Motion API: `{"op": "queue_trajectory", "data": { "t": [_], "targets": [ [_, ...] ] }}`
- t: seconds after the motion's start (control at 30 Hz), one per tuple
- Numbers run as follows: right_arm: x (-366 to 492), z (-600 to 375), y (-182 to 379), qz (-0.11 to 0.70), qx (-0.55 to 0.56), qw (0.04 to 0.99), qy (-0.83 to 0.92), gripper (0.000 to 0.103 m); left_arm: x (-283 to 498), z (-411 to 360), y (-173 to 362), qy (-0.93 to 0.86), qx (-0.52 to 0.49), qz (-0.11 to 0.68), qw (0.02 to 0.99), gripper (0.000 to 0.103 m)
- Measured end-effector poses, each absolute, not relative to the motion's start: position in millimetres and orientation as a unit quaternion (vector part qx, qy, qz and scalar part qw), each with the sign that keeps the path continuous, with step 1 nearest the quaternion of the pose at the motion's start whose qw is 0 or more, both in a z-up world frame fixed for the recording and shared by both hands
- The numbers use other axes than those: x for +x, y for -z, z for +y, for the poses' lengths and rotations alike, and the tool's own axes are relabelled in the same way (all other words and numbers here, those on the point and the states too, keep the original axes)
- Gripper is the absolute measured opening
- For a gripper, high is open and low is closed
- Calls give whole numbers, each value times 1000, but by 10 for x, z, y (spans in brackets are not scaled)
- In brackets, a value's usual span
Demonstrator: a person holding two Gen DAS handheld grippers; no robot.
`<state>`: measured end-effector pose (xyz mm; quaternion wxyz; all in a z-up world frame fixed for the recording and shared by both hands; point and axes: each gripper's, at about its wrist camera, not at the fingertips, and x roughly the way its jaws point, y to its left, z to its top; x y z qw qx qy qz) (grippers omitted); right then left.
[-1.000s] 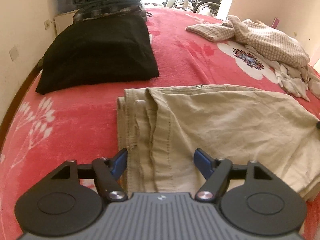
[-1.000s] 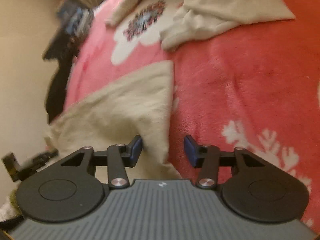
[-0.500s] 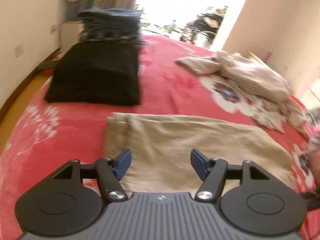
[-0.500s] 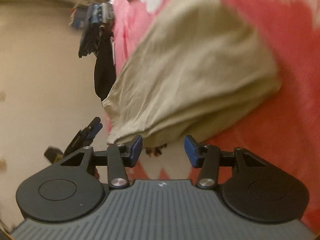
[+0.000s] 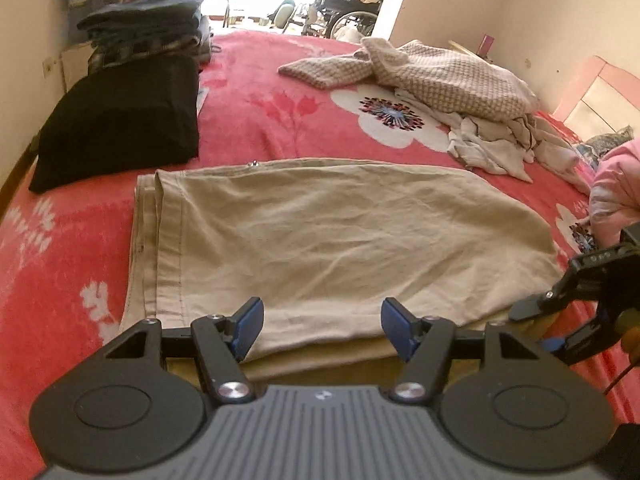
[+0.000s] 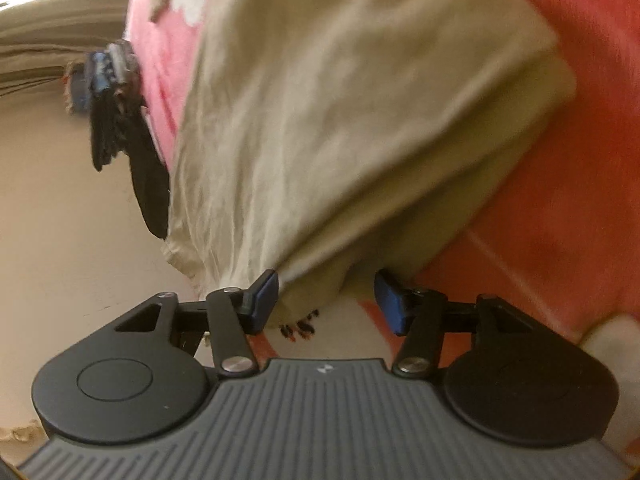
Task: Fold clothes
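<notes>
A beige garment (image 5: 340, 240) lies folded in layers on the red flowered bedspread (image 5: 260, 120). My left gripper (image 5: 322, 326) is open and empty, just above the garment's near edge. My right gripper (image 6: 326, 300) is open, its view rolled sideways, with the garment's near corner (image 6: 320, 280) lying between its blue pads. The right gripper also shows at the right edge of the left wrist view (image 5: 576, 304), beside the garment's right end. The garment fills most of the right wrist view (image 6: 340, 120).
A folded black garment (image 5: 120, 120) and a stack of dark folded clothes (image 5: 148, 28) lie far left. A heap of unfolded checked and white clothes (image 5: 460, 92) lies far right. A wall runs along the left; a doorway is beyond.
The left gripper pulled back and up from the garment, which now lies smoother and flatter. The right gripper rolled sideways and moved in to the garment's right corner.
</notes>
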<state>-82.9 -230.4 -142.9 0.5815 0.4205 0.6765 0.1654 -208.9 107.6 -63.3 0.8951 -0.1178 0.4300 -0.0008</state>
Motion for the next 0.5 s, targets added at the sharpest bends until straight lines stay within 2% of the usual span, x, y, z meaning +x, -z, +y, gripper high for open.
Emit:
{"op": "queue_trajectory", "data": {
  "t": [0.2, 0.27, 0.4, 0.5],
  "targets": [
    [-822, -2284, 1462, 666, 426, 596, -140, 51, -1996, 1043, 757, 8, -106, 443, 890, 66],
    [-853, -2298, 1458, 659, 424, 605, -138, 43, -1965, 1012, 813, 11, -97, 449, 888, 66],
    [-946, -2342, 1377, 613, 437, 641, -150, 21, -1976, 1000, 843, 12, -87, 444, 891, 67],
    [-1011, -2320, 1154, 531, 432, 690, -235, 17, -1999, 1024, 826, 8, -91, 442, 892, 67]
  ]
}}
